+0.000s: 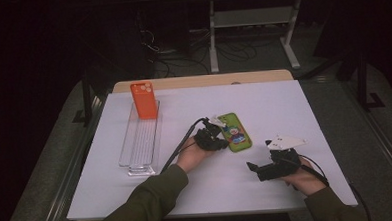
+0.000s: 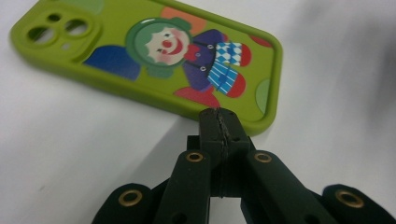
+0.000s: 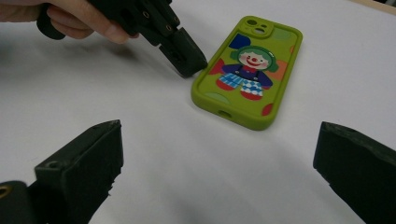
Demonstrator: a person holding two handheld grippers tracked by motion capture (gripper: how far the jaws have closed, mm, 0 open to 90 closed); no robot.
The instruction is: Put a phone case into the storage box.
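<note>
Item: lime-green soft phone case with a printed clown figure (image 1: 234,132), lying flat, printed back up, on the white worktop (image 1: 284,106), just right of centre in the high view. Camera cut-outs point to 12 o'clock; the port end points to 6 o'clock, toward the person.

Left gripper (image 2: 219,122): jaws pressed together with nothing between them, tips at the case's long left edge, at about 9 o'clock of the case. Whether they touch it or stop just short cannot be told.

Right gripper (image 1: 252,166): jaws spread wide and empty, near the case, at about 4 o'clock of it, facing its port end in the right gripper view.

Handling, as judged: light; walls look rubbery and pliable, likely to flex under a pinch rather than slip; not fragile. Lying flat, it offers no lip from above. Best hold appears to be across one raised side wall or the port end, once an edge is tipped off the worktop.

Also present: orange phone case (image 1: 144,99), standing upright at the far end of a clear ribbed plastic rack (image 1: 141,143), well apart at 10 o'clock of the green one.

Hard to make out: whether the green case is empty or holds a phone; its underside; the rack's slots; the dark surroundings beyond the worktop.
</note>
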